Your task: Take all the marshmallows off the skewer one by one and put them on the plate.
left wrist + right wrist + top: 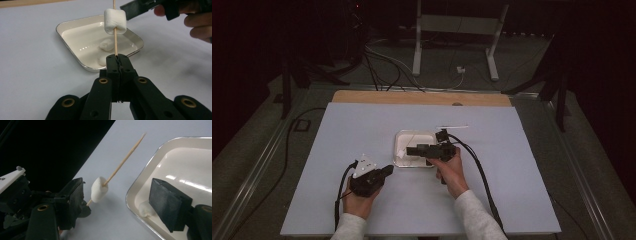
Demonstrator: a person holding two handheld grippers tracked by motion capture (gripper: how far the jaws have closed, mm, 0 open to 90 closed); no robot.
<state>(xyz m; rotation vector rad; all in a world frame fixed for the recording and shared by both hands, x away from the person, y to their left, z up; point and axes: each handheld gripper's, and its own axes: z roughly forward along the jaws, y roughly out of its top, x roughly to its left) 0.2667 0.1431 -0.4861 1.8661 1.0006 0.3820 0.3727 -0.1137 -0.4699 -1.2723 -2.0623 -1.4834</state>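
Left gripper (117,58), fingers pressed together on a wooden skewer (115,41) that carries one marshmallow (114,21). Beyond it, a white tray (75,56) on the bench (362,125) holds more marshmallows. Right gripper (412,150) reaches over the tray, fingers spread.

the skewer (115,40) tip runs off the top edge; the right gripper (172,205) hides 1 marshmallow (145,209) partly.

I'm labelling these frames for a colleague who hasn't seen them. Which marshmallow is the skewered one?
Start at the white tray on the pale table. Just in front of it, the left gripper clamps a thin wooden skewer. The marshmallow is threaded on that stick, in the air, unlike those lying in the tray.
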